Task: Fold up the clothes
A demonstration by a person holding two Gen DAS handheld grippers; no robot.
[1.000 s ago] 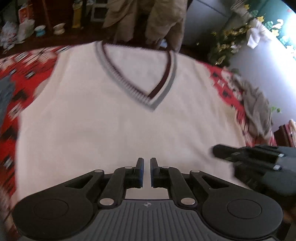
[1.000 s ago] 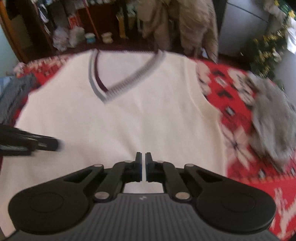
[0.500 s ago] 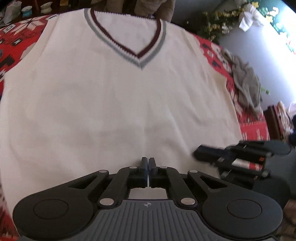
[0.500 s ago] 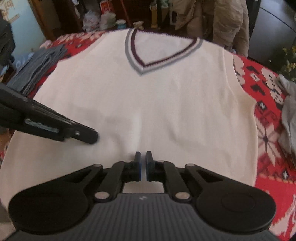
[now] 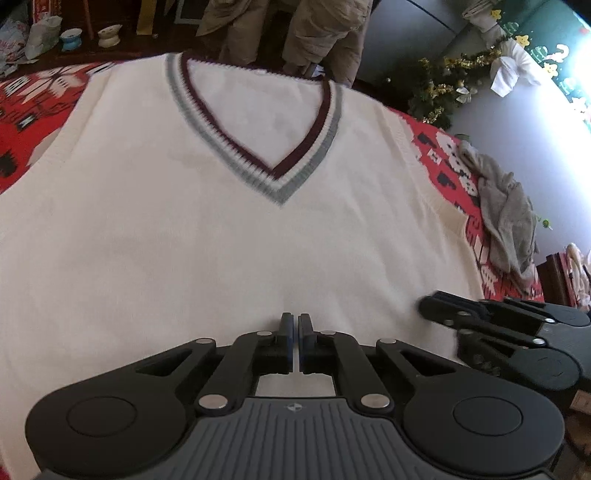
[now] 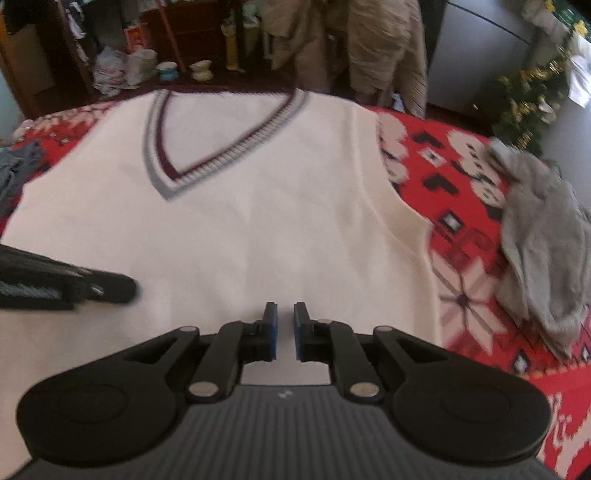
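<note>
A cream sleeveless vest (image 5: 221, 240) with a maroon and grey V-neck (image 5: 280, 184) lies flat, front up, on a red patterned cloth (image 5: 33, 122). My left gripper (image 5: 295, 321) hovers over its lower middle, shut, with nothing between the pads. To its right, my right gripper (image 5: 436, 308) reaches over the vest's lower right part. In the right wrist view the vest (image 6: 258, 229) fills the middle; my right gripper (image 6: 285, 310) shows a narrow gap, its jaws opening with nothing between them. My left gripper (image 6: 125, 290) comes in from the left edge.
A crumpled grey garment (image 6: 546, 236) lies on the red cloth (image 6: 461, 177) right of the vest. Folded grey-blue clothes (image 6: 14, 170) sit at the left. Beige garments (image 5: 317, 33) hang beyond the far edge, beside cluttered shelves (image 6: 122, 66) and a tinsel-decked plant (image 5: 439, 92).
The right gripper's pads have parted from touching to a narrow gap. The left pads have drawn closer together. Both views shifted over the vest, and its collar sits lower in frame than half a second ago.
</note>
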